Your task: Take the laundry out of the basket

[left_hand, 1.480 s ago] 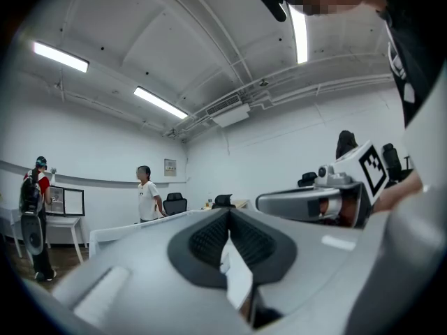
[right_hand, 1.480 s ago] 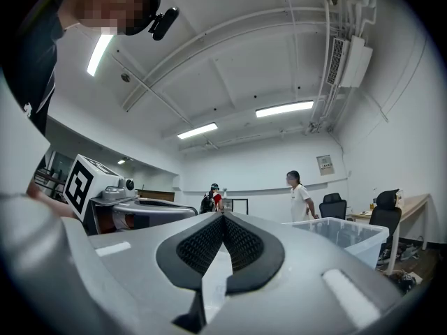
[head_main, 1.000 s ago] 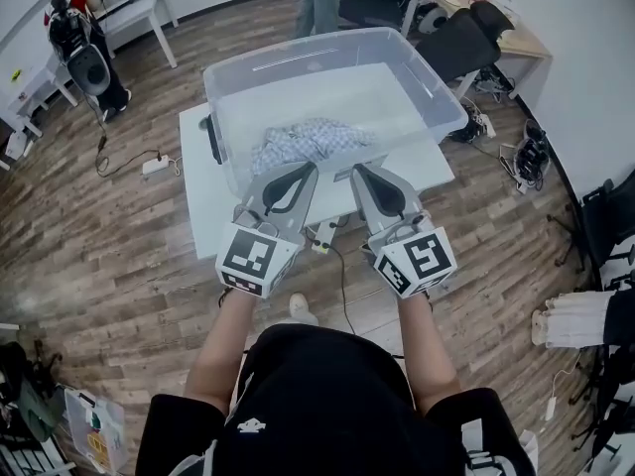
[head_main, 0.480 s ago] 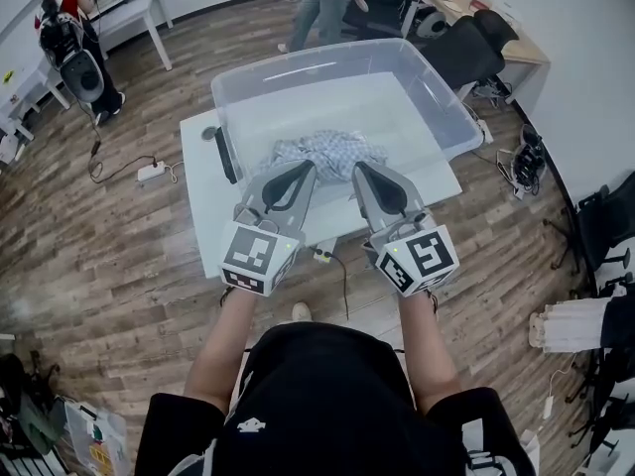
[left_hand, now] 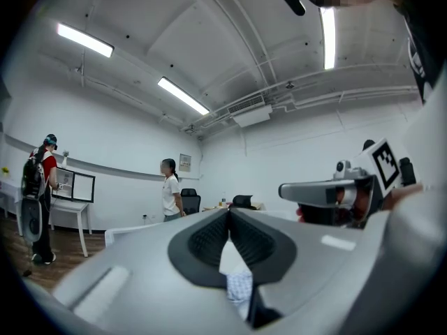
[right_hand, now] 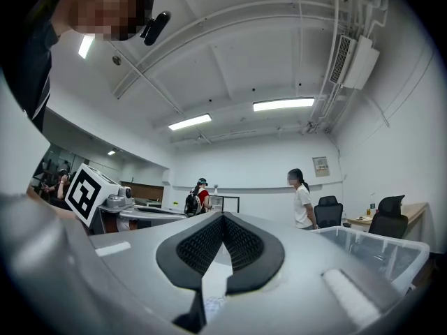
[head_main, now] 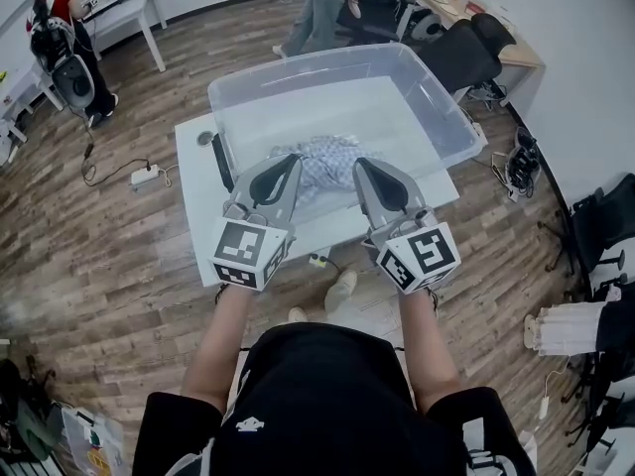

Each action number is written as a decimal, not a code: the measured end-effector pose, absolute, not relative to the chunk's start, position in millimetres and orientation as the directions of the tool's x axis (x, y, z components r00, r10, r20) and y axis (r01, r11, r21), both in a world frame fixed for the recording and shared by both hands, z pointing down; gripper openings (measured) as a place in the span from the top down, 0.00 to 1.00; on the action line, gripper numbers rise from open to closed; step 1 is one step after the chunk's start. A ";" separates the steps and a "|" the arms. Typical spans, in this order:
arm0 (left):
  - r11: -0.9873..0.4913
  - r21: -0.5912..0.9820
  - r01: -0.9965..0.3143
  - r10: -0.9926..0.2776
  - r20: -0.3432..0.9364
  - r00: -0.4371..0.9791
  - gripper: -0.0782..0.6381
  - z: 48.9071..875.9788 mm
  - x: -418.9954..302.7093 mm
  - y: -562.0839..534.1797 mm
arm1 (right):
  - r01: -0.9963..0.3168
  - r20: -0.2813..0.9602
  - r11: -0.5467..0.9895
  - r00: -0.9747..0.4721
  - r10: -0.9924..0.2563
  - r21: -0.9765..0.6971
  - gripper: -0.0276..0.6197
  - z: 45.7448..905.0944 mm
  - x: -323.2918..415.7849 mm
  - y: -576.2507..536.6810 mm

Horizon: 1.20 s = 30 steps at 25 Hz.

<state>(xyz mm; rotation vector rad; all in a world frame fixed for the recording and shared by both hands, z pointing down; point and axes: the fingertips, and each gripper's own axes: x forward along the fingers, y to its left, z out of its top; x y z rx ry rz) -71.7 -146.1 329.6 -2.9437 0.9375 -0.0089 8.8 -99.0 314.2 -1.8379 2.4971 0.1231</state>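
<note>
A crumpled blue-and-white checked cloth (head_main: 325, 155) lies in a clear plastic bin (head_main: 437, 97) on a white table (head_main: 194, 186). My left gripper (head_main: 292, 160) and right gripper (head_main: 359, 165) are held side by side above the bin's near wall, tips pointing at the cloth, both shut with nothing between the jaws. In the left gripper view the shut left gripper (left_hand: 229, 212) points level into the room, with a bit of checked cloth (left_hand: 239, 285) below it. The right gripper (right_hand: 223, 216) does the same, with the bin (right_hand: 377, 246) at its right.
A black strip (head_main: 224, 163) lies on the table left of the bin. A power strip (head_main: 146, 175) and cables lie on the wood floor at left. One person (head_main: 316, 8) stands behind the bin, another (head_main: 62, 43) at the far left. Office chairs (head_main: 466, 53) and a desk stand at right.
Both grippers have moved forward over the bin's near wall toward the cloth. The left one has shifted a little left. The person behind the bin has stepped sideways.
</note>
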 end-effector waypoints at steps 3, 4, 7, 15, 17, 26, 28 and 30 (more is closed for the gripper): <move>-0.803 -0.055 -0.594 -0.594 -0.012 0.804 0.88 328.8 -70.0 -153.4 | -0.952 -0.089 0.304 -0.307 -0.948 0.040 0.96 311.1 16.1 -108.0; -0.797 -0.057 -0.601 -0.602 -0.012 0.799 0.88 328.3 -68.7 -155.9 | -0.949 -0.094 0.312 -0.314 -0.945 0.038 0.96 309.6 18.6 -111.3; -0.777 -0.062 -0.627 -0.627 -0.006 0.779 0.88 329.3 -63.9 -164.2 | -0.939 -0.105 0.342 -0.344 -0.933 0.032 0.96 307.6 25.5 -122.7; -0.733 -0.065 -0.677 -0.679 0.014 0.734 0.88 334.7 -37.9 -200.3 | -0.910 -0.108 0.414 -0.413 -0.904 0.016 0.96 310.8 51.7 -169.1; -0.721 -0.061 -0.690 -0.693 0.025 0.721 0.88 338.1 -31.0 -212.2 | -0.907 -0.121 0.422 -0.419 -0.900 0.002 0.96 308.9 62.2 -181.8; -0.654 -0.059 -0.754 -0.756 0.052 0.652 0.88 350.3 -4.1 -264.2 | -0.875 -0.131 0.483 -0.477 -0.869 -0.019 0.96 315.3 100.5 -240.5; -0.636 -0.054 -0.770 -0.771 0.039 0.635 0.88 347.2 0.9 -273.3 | -0.868 -0.142 0.496 -0.488 -0.861 -0.027 0.96 316.8 108.7 -251.2; -0.624 -0.058 -0.780 -0.782 0.034 0.623 0.88 344.9 6.9 -279.6 | -0.858 -0.148 0.513 -0.503 -0.851 -0.035 0.96 318.7 115.5 -260.6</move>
